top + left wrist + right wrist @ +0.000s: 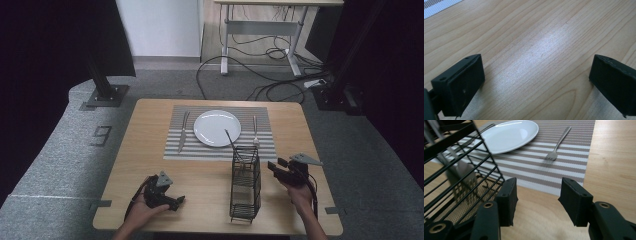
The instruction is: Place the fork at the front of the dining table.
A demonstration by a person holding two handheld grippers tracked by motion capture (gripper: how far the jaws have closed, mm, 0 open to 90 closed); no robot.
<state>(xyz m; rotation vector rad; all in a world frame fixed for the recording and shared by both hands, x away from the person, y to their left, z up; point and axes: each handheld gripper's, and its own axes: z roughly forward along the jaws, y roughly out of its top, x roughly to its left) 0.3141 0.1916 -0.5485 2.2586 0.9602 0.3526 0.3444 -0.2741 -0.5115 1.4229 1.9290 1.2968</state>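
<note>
A white plate [217, 127] lies on a striped placemat [172, 150], with a knife [183, 131] to its left and a fork [255, 131] to its right. In front of the mat stands a tall black wire basket [245, 185] with a metal utensil [230, 137] leaning out of its top. My right gripper [274, 166] hovers just right of the basket, open, with nothing between its jaws. In the right gripper view the right gripper [537, 197] faces the fork [556, 143] and plate [509, 135], the basket [454, 157] close on its left. My left gripper [179, 201] rests open low over the table's near left; the left gripper [536, 82] has bare wood between its jaws.
The wooden table [150, 175] has free room on both sides of the mat and along its front edge. Beyond it are grey carpet, black stand posts [102, 80], a desk frame and loose cables [270, 55] on the floor.
</note>
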